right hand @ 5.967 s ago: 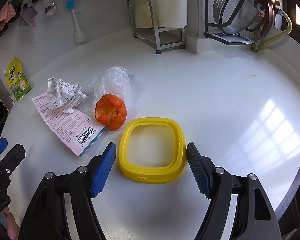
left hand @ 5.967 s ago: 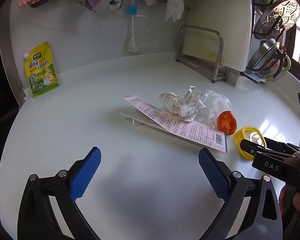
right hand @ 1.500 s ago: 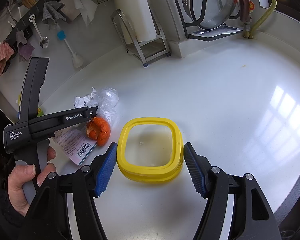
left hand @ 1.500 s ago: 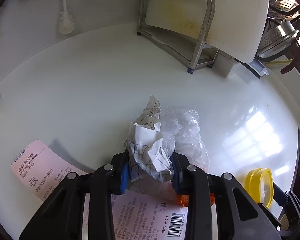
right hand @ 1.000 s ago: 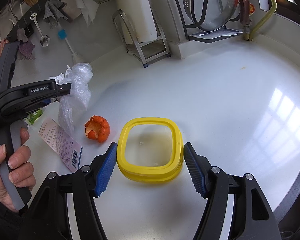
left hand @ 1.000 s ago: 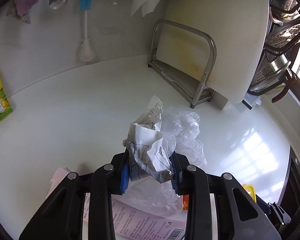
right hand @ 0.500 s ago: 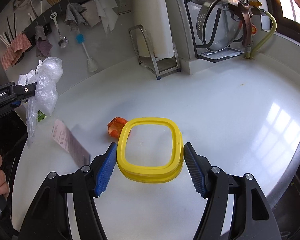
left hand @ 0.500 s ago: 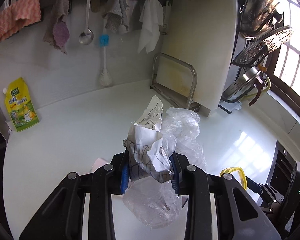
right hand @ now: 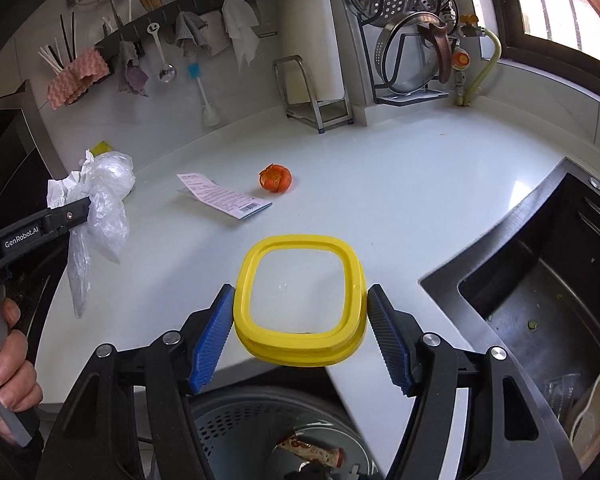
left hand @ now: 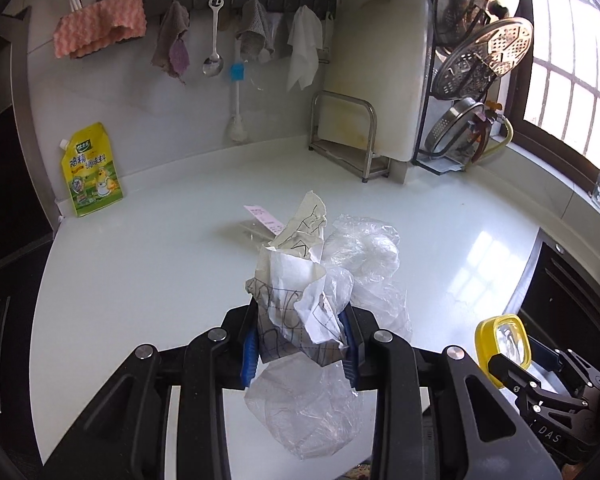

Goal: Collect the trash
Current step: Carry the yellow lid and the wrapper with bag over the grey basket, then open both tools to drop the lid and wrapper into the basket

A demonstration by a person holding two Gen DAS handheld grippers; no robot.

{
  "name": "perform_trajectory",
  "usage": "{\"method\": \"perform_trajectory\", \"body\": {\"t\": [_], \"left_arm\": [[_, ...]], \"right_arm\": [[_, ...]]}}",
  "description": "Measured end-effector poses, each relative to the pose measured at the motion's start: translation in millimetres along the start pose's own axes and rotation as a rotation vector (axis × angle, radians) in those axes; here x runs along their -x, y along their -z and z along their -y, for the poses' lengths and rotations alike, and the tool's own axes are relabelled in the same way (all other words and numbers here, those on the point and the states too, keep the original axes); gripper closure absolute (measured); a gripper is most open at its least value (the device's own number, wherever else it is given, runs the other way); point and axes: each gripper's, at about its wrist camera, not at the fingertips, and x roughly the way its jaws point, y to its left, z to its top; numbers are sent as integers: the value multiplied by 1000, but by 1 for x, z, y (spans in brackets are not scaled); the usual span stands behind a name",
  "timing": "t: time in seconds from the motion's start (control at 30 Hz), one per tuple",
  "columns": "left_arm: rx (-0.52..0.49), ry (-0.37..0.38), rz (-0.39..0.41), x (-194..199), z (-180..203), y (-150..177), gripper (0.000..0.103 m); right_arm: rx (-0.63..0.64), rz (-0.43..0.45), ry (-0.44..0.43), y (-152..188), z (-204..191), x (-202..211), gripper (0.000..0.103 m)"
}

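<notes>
My left gripper (left hand: 298, 344) is shut on a crumpled printed paper ball (left hand: 296, 292) and a clear plastic bag (left hand: 360, 264), held high above the white counter; both also show in the right wrist view (right hand: 100, 200). My right gripper (right hand: 300, 320) is shut on a yellow-rimmed container (right hand: 300, 292), held above the counter's front edge. An orange peel (right hand: 276, 178) and a pink receipt (right hand: 220, 196) lie on the counter. A grey trash bin (right hand: 268, 436) with a wrapper inside sits below my right gripper.
A dark sink (right hand: 540, 300) is at the right. A metal rack (left hand: 348, 140) with a white cutting board, a dish rack with lids (left hand: 480, 60) and a yellow pouch (left hand: 90, 168) stand along the back wall. Hanging cloths and utensils (left hand: 212, 36) are above.
Both grippers have pulled back and up from the counter with their loads. The bin and sink have come into the right wrist view. The peel and receipt stay on the counter.
</notes>
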Motion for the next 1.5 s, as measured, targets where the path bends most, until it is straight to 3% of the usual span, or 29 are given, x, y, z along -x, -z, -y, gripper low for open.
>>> {"method": "perform_trajectory", "body": {"t": [0.27, 0.5, 0.7, 1.0, 1.27, 1.5], "left_arm": [[-42, 35, 18, 57, 17, 53, 71], [-88, 97, -15, 88, 35, 107, 71], [-112, 119, -84, 84, 46, 152, 71], [-124, 146, -165, 62, 59, 187, 70], [-104, 128, -243, 42, 53, 202, 67], [-77, 130, -260, 37, 47, 206, 63]], "right_arm": [[-11, 16, 11, 63, -17, 59, 38], [-16, 18, 63, 114, -21, 98, 38], [-8, -20, 94, 149, -18, 110, 38], [-55, -67, 75, 175, -8, 101, 38], [-57, -110, 77, 186, -5, 84, 38], [-60, -124, 61, 188, -6, 76, 38]]}}
